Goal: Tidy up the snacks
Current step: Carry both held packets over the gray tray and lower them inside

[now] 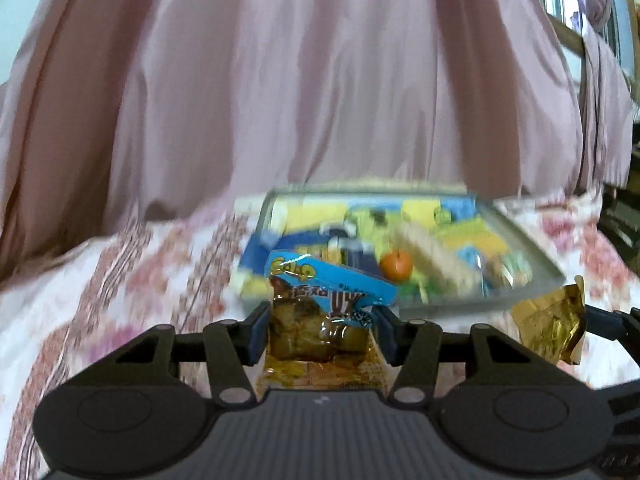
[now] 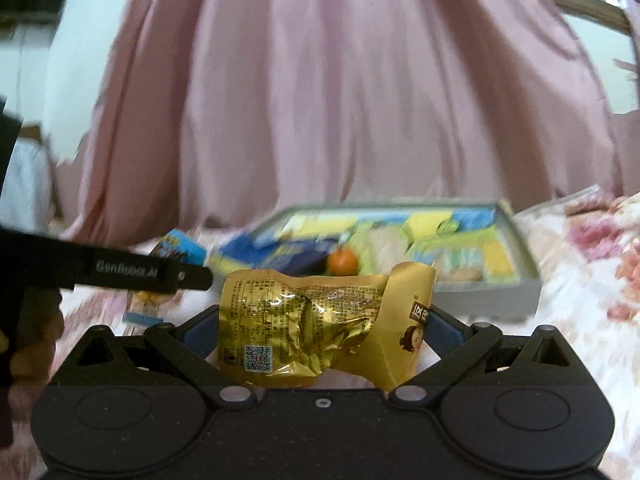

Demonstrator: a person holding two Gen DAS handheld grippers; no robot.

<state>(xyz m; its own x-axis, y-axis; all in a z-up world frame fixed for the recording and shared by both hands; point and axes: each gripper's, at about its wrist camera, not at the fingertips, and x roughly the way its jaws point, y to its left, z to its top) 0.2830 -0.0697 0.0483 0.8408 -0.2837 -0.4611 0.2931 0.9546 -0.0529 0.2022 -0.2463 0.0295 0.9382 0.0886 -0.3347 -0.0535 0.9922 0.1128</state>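
Holding a blue-topped snack packet [image 1: 320,312] squeezed between its partly closed jaws, the left gripper [image 1: 320,332] points at a grey tray [image 1: 532,256] lying beyond its fingertips on a floral bedcover [image 1: 120,264]. Inside the tray sit blurred yellow, blue and green packets [image 1: 460,232], a pale wrapped bar, and a small orange fruit [image 1: 396,264] just past the held packet's right corner. The right gripper [image 2: 324,332] has its jaws pressed on a crumpled gold foil packet [image 2: 312,320] that fills the gap between them; the tray [image 2: 528,280] lies ahead and slightly right of those jaws. Pink curtains [image 2: 340,100] hang behind.
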